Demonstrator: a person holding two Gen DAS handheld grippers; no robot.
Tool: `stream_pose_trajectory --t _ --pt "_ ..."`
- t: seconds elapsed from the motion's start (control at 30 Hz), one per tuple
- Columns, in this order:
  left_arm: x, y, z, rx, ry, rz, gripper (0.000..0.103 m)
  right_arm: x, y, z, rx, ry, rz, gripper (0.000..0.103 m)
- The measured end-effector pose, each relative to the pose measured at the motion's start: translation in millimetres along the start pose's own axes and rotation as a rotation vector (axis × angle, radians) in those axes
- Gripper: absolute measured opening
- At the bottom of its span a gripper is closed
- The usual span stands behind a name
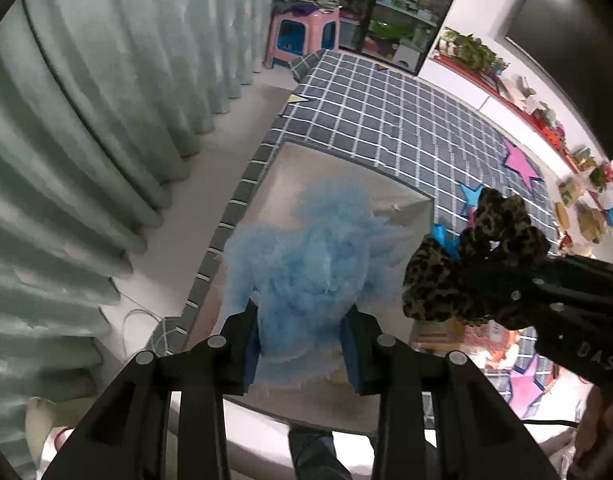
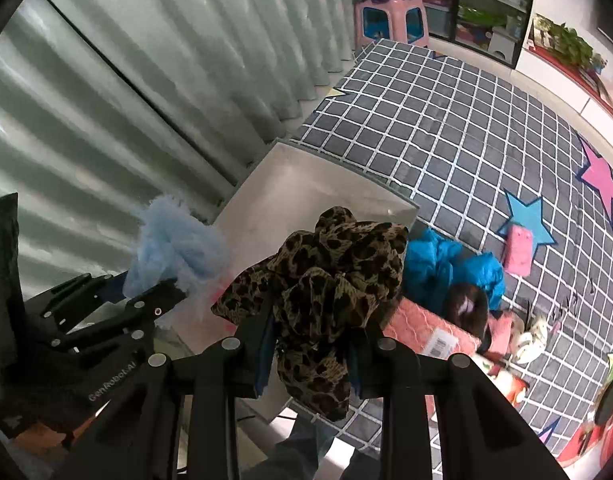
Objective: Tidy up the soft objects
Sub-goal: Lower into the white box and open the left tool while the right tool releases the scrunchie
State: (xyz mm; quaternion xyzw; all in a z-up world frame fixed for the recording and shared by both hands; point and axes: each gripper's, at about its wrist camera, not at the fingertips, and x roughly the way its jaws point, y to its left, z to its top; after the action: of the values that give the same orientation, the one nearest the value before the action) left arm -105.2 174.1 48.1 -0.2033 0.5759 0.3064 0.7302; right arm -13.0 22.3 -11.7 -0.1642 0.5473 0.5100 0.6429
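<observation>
My left gripper (image 1: 302,344) is shut on a fluffy light-blue soft object (image 1: 310,256) and holds it above a white open box (image 1: 410,196). My right gripper (image 2: 312,354) is shut on a leopard-print scrunchie (image 2: 326,280), also held in the air by the box (image 2: 306,168). In the left wrist view the scrunchie (image 1: 466,264) and right gripper (image 1: 486,300) are to the right. In the right wrist view the blue fluffy object (image 2: 174,252) and left gripper (image 2: 162,292) are to the left.
A grey checked mat (image 2: 446,120) with pink and blue stars covers the surface. On it lie a blue crumpled cloth (image 2: 446,264), a pink sponge (image 2: 516,250), a pink padded envelope (image 2: 430,328) and other small items. Green curtains (image 1: 86,120) hang at left; a pink stool (image 1: 302,36) stands behind.
</observation>
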Motion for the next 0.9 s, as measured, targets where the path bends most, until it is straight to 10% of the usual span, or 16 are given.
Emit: stream_pose_trajectory --t 0.9 --pt "67.1 2.1 16.7 -0.039 0.117 0.041 0.038 60.9 -11.9 43.5 0.013 0.105 -0.012 0.031"
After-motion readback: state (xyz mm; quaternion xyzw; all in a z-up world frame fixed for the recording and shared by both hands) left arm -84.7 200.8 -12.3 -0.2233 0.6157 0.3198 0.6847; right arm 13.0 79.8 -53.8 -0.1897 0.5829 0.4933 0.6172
